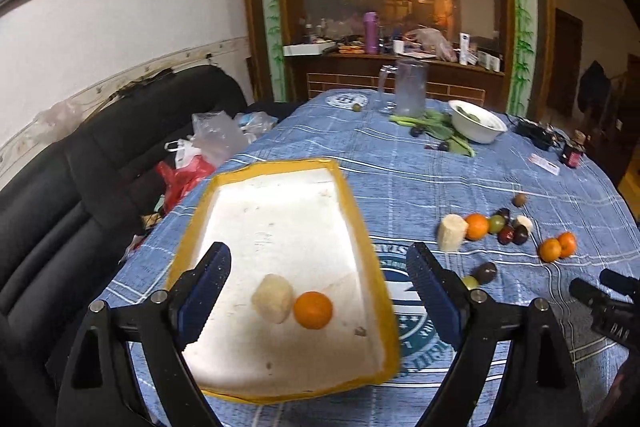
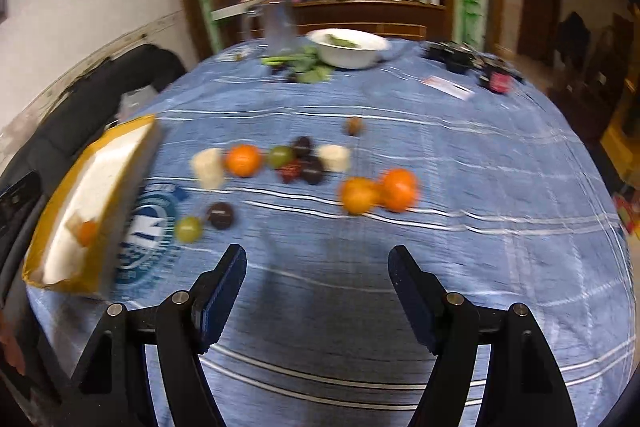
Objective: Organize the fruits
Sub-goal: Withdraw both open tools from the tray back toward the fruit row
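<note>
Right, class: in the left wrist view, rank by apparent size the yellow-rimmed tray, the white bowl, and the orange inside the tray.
1. yellow-rimmed tray
2. white bowl, though it is farther away
3. orange

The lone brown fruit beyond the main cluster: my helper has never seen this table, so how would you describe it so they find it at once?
Start at the blue checked tablecloth and find the cluster of fruit right of the yellow-rimmed tray. Just past that cluster, toward the white bowl, sits the lone brown fruit. It is small, dull brown and apart from the others, unlike the oranges and dark plums.
</note>
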Motion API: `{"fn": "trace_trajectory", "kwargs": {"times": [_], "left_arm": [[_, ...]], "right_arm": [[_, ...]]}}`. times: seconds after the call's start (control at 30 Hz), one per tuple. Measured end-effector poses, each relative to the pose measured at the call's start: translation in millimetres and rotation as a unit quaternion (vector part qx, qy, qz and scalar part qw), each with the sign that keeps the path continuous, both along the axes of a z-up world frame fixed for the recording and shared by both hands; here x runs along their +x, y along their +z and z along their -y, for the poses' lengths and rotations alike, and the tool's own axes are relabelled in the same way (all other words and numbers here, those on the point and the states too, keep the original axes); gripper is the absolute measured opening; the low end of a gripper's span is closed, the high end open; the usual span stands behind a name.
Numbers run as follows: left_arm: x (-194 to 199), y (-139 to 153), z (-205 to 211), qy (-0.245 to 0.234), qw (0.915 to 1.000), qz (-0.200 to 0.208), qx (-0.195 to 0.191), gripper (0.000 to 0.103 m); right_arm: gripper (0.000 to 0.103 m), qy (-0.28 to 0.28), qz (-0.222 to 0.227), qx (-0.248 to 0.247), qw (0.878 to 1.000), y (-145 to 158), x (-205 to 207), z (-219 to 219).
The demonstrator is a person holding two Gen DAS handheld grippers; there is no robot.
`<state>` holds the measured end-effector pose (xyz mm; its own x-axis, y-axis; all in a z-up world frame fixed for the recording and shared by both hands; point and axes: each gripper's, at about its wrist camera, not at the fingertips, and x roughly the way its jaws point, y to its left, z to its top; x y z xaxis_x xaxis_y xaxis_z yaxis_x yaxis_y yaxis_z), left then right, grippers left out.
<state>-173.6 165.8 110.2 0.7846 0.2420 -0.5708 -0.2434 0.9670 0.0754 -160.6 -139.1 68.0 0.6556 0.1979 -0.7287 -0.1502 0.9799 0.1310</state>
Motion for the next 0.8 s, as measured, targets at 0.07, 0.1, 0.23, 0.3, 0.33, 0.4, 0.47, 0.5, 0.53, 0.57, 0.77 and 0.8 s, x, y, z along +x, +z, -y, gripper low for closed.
{"fn": "trace_trajectory", "kwargs": {"times": [0.07,0.1,0.23,0.3,0.33,0.4,0.47,0.5,0.53,0.57,0.77,0.8], "left_arm": [[4.7,-3.3,9.0,-0.014,0.9999,-0.009,0.001,0.089],[7.6,-5.3,13.7,-0.022,0.9997,-0.014,0.000,0.089],[16.3,-14.2,32.1,-0.048,0.9983,-0.031,0.001,0.089],[19.7,-17.9,39.6,-0.059,0.9975,-0.039,0.002,0.089],[21.6,-20.2,43.8,-0.064,0.9970,-0.043,0.003,0.089],[25.0,-23.8,50.3,-0.072,0.9961,-0.050,0.005,0.089],[29.3,-26.6,54.9,-0.080,0.9952,-0.056,0.005,0.089],[31.7,-28.6,57.3,-0.086,0.9945,-0.060,0.003,0.089],[32.5,-30.1,58.0,-0.089,0.9941,-0.063,0.001,0.089],[33.6,-32.0,59.2,-0.091,0.9936,-0.066,-0.002,0.089],[40.7,-39.9,68.8,-0.114,0.9902,-0.080,-0.012,0.089],[40.9,-39.4,70.1,-0.119,0.9898,-0.077,-0.014,0.089]], "right_arm": [[0.078,-0.021,-0.007,0.006,1.000,-4.2,2.3,18.4],[0.078,-0.030,-0.010,0.010,0.999,-6.2,3.0,26.3],[0.078,-0.051,-0.017,0.020,0.998,-12.3,4.4,47.9],[0.078,-0.054,-0.018,0.021,0.998,-13.9,5.7,52.5],[0.078,-0.054,-0.019,0.021,0.998,-14.6,6.1,53.9],[0.078,-0.054,-0.021,0.021,0.998,-16.1,7.8,55.7],[0.078,-0.052,-0.024,0.020,0.998,-16.9,9.5,57.4],[0.078,-0.052,-0.025,0.019,0.998,-17.4,10.5,57.9],[0.078,-0.052,-0.026,0.017,0.998,-18.2,12.7,58.5],[0.078,-0.052,-0.026,0.016,0.998,-18.5,14.0,59.0],[0.078,-0.054,-0.036,0.022,0.998,-22.5,21.5,64.7],[0.078,-0.055,-0.039,0.019,0.998,-23.0,22.9,64.7]]}}
